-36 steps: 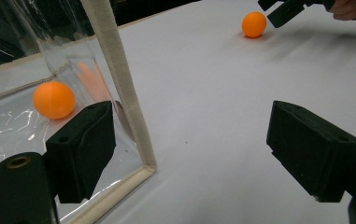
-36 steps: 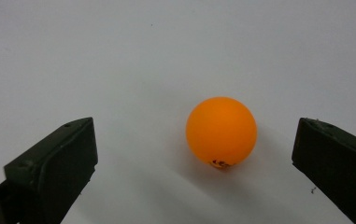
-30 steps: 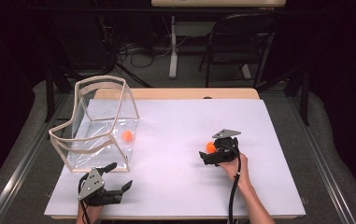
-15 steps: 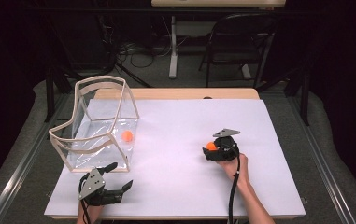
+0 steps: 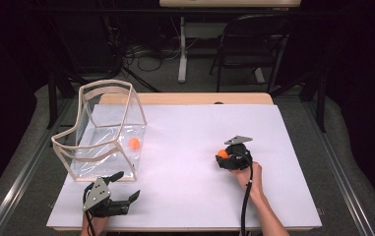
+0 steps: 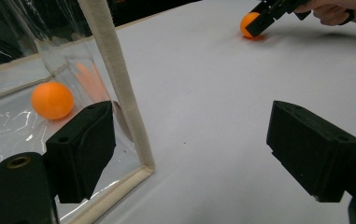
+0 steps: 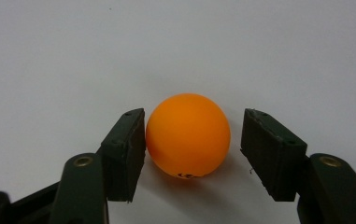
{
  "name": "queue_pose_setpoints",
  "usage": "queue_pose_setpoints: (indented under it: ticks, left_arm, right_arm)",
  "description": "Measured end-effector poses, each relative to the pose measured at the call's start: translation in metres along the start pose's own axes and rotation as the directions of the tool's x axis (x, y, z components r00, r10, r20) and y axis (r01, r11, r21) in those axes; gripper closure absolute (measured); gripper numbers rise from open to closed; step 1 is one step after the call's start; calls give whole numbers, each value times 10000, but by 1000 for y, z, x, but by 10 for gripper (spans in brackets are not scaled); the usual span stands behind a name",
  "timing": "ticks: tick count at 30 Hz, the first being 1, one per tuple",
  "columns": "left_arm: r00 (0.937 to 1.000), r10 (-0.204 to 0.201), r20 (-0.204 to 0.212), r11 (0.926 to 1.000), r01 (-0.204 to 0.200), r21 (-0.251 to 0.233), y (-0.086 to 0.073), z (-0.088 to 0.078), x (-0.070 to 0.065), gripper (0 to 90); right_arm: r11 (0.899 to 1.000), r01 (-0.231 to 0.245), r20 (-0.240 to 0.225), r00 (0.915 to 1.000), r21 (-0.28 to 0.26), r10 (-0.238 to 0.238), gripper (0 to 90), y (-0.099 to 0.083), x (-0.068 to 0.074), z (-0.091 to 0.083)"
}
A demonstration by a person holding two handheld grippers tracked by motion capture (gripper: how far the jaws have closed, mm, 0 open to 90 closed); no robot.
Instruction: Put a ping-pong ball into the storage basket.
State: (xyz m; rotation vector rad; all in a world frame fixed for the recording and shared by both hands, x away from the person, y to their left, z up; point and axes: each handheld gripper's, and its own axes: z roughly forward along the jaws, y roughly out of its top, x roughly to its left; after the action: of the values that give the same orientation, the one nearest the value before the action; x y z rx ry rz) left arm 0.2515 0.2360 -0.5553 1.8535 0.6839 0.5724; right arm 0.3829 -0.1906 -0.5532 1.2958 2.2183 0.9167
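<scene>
An orange ball [image 7: 187, 134] lies on the white table [image 5: 190, 123] right of centre, between the jaws of my right gripper [image 5: 223, 157]. Those jaws have just been closing. The left pad [image 7: 128, 149] is against the ball, and a narrow gap remains at the right pad [image 7: 269, 151]. A second orange ball [image 5: 134, 143] rests inside the clear bin [image 5: 107, 84] at the left. My left gripper [image 5: 125, 186] lies open near the front left edge, with nothing between its jaws, just in front of the bin's near corner [image 6: 119, 93].
The bin has clear plastic walls and a cream fabric rim. A cable trails from each gripper toward the front edge. Beyond the table's far edge stand a dark chair [image 5: 251, 46] and a table leg on the floor.
The right gripper's jaws have drawn in from wide open to close around the orange ball. Both hands and both balls stay where they were.
</scene>
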Motion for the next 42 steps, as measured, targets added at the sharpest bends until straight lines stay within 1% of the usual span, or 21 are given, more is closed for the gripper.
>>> queue_pose_setpoints:
  ticks: [3, 6, 11, 18, 24, 26, 35, 40, 41, 42]
  left_arm:
    - [10000, -6, 3, 10000, 6, 9, 0, 0, 0, 157]
    - [10000, -16, 22, 10000, 16, 18, 0, 1, 0, 157]
    - [10000, -23, 12, 10000, 23, 3, 0, 1, 0, 157]
    - [10000, -22, 15, 10000, 22, 25, 0, 1, 0, 157]
    - [10000, -16, 3, 10000, 16, -2, 0, 0, 0, 157]
    - [10000, -32, -3, 10000, 32, -4, 0, 0, 0, 157]
    - [10000, -27, -3, 10000, 27, 6, 0, 0, 0, 157]
    - [10000, -12, 17, 10000, 12, 5, 0, 0, 0, 157]
    - [10000, -16, 15, 10000, 16, 2, 0, 0, 0, 157]
    - [10000, -15, 9, 10000, 15, 11, 0, 0, 0, 157]
  right_arm:
    - [10000, 0, 26, 10000, -6, 0, 422, 0, -1, 0]
    - [10000, -27, -53, 10000, 20, 27, 431, -1, -1, 1]
    - [9999, 41, -37, 10000, 93, -41, 499, -1, 0, 2]
    - [9999, 53, -56, 10000, 94, -53, 503, -1, 1, 0]
    - [9999, 157, -70, 9999, 33, -156, 504, 0, 2, -3]
    - [9997, 224, -30, 9997, 5, -224, 504, 1, 2, -4]
    - [9996, 247, 45, 9997, -96, -247, 504, 2, 1, -8]
    - [9994, 303, 40, 9995, -183, -303, 505, 3, 1, -11]
    - [9992, 295, 23, 9996, -278, -295, 505, 3, 1, -12]
    - [9994, 289, 49, 9996, -185, -288, 505, 4, 1, -13]
